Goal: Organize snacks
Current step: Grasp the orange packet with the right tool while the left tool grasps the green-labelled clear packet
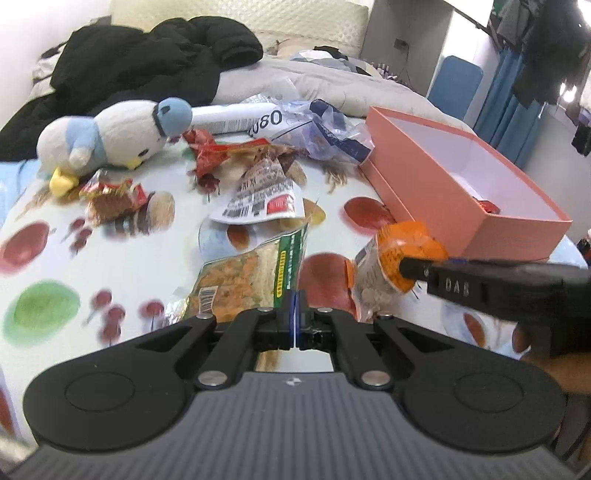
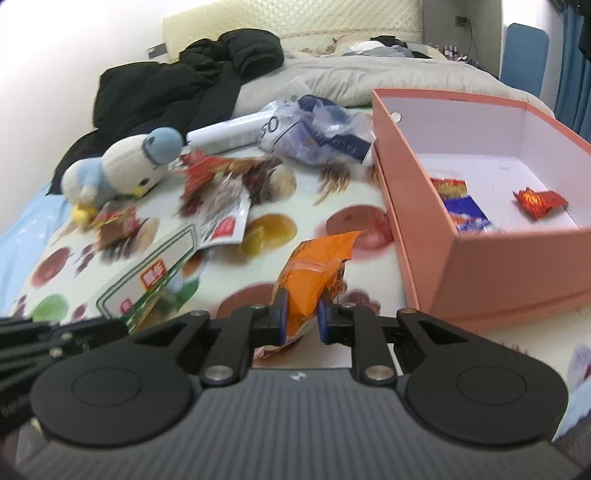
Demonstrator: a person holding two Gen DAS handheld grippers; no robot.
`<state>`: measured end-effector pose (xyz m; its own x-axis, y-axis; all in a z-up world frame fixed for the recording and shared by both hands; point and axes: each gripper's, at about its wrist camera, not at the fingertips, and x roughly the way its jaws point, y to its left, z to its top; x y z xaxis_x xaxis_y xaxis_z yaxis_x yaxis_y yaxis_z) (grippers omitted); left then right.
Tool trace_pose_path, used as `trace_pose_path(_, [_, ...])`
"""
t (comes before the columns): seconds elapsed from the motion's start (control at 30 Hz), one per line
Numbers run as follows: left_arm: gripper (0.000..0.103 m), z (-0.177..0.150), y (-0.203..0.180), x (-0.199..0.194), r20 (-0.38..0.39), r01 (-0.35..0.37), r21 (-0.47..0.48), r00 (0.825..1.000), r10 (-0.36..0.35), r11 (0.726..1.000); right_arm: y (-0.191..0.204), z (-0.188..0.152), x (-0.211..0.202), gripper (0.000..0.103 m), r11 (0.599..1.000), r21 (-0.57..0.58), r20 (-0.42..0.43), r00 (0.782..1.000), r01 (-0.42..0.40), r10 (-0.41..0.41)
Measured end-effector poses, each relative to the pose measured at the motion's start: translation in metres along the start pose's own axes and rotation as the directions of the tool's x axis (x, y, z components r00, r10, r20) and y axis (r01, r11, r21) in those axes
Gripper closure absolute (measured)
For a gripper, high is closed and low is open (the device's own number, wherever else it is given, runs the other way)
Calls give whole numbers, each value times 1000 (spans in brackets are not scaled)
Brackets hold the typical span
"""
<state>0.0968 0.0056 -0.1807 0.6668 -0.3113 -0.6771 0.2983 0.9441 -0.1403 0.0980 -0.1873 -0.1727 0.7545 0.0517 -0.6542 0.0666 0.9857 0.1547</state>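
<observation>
The left wrist view looks from low over the near edge of the fruit-print cloth [image 1: 122, 258], facing along the bed toward the headboard [image 1: 240, 18], with the pink box [image 1: 461, 206] off to its right. The right wrist view faces the same way from a spot further right and close to the box [image 2: 491, 266], seeing down into it. Both share the cloth, the plush bird [image 1: 110, 136] [image 2: 125, 166], the scattered packets and the box.
</observation>
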Motion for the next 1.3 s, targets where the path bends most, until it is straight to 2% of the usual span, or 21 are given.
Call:
trace_pose_path(0.27, [102,-30,-14,-15,-23,4,-18,1000,-4,1000,-11,-25,-30,84,999,-14,-27,999,-41,41])
trace_pose_path(0.37, [102,-35,-23,-17,-23,16,-10,1000,-16,1000,-20,-30,-34,84,1000,0,-35,999,-20,20])
trace_pose_path(0.6, [101,-38,-21,-4,-66,54,-68,996,-59,996,-35,-38,-36,82,999,38,-62,998,19,-16])
trace_pose_path(0.63, [98,-38,-21,-3,-77,61,-70,995,-66,996,-36,-39,-35,80,999,43,-67,998,22,-19])
trace_pose_path(0.7, [77,-37,-21,-2,-89,76,-65,993,-82,995,-38,-39,-33,73,998,48,-78,996,39,-35])
trace_pose_path(0.73, [49,-38,-21,-4,-84,82,-68,993,-87,994,-39,-38,-31,63,997,49,-85,995,55,-50])
trace_pose_path(0.77, [31,-39,-19,-8,-63,83,-76,994,-88,994,-40,-38,-30,50,996,49,-93,993,77,-72])
trace_pose_path(0.8, [28,-40,-18,-12,-43,87,-81,995,-90,993,-40,-38,-29,42,994,48,-95,991,102,-97])
trace_pose_path(0.83, [28,-39,-17,-15,-36,94,-85,995,-97,992,-41,-38,-30,30,991,46,-89,989,122,-118])
trace_pose_path(0.87, [28,-39,-16,-16,-36,102,-88,994,-105,991,-42,-38,-31,26,990,44,-81,988,137,-133])
trace_pose_path(1.0, [22,-34,-6,-19,-5,57,-78,998,-58,995,-42,-38,-34,26,985,15,-40,984,174,-174])
trace_pose_path(1.17, [14,-24,14,-4,1,-32,-53,999,32,998,-34,-33,-36,26,988,-53,6,989,146,-146])
trace_pose_path(1.3, [12,-20,24,19,-8,-126,-6,992,126,992,-25,-33,-24,26,983,-117,-2,990,143,-144])
